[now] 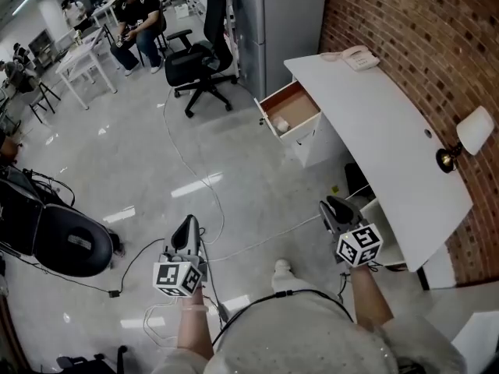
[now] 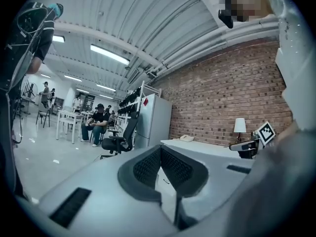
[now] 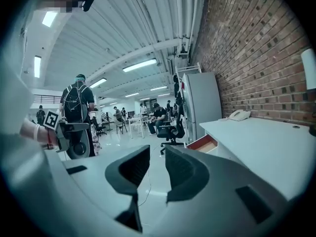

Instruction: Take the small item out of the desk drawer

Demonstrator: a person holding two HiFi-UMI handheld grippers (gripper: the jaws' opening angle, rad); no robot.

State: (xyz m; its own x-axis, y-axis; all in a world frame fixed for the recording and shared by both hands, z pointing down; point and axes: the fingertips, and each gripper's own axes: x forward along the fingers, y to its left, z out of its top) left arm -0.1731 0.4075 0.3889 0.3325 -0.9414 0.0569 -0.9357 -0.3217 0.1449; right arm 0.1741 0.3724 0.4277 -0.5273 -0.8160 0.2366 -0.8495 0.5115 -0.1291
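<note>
The small item (image 1: 281, 125) lies in the open drawer (image 1: 300, 104), near its front panel, at the far end of the tabletop (image 1: 374, 123). Well short of the drawer, we hold the right tool (image 1: 334, 206), jaws slightly parted and empty, and the left tool (image 1: 189, 224), clenched on nothing.

From the head view, the pale small item (image 1: 281, 125) in the open drawer (image 1: 304, 107) is too small to identify. In the right gripper view the drawer shows only its side, and the item is hidden. There the lamp (image 3: 310, 69) is cut off by the right edge. The far seated people (image 1: 139, 18) are too small for detail.
</note>
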